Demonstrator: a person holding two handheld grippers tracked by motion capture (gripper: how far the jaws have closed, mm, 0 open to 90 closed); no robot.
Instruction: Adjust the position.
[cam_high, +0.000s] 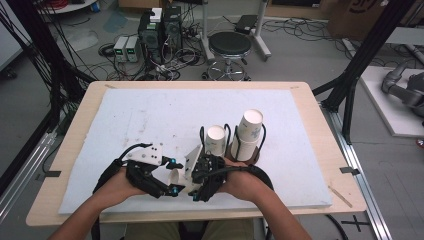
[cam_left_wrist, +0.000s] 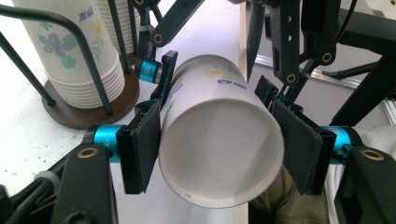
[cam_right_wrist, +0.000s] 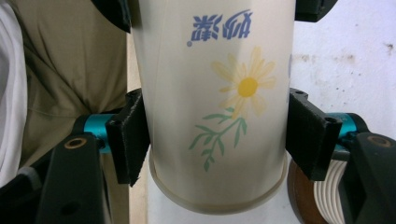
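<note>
Two grippers grip one paper cup (cam_left_wrist: 219, 135) between them, low over the near edge of the white mat (cam_high: 150, 120). In the left gripper view the cup lies on its side with its open mouth toward the camera, and nothing is inside it. The left gripper (cam_left_wrist: 219, 154) has its black pads pressed on the cup's wall near the rim, one on each side. Farther along the same cup, the right gripper (cam_left_wrist: 215, 79) is clamped on the end nearer the base. The right gripper view shows those pads squeezing the wall just above the rolled rim, beside a printed yellow flower (cam_right_wrist: 247, 86) and blue lettering.

Behind the hands stands a cup rack (cam_high: 248, 156) with a round brown base and black wire loops. It has two places. The right place holds a tall stack of cups (cam_high: 247, 132) with a floral print, nested one inside another. The left place holds a shorter stack (cam_high: 215, 140) whose top cup shows an empty white inside. The held cup is just in front of the rack and apart from it.
</note>
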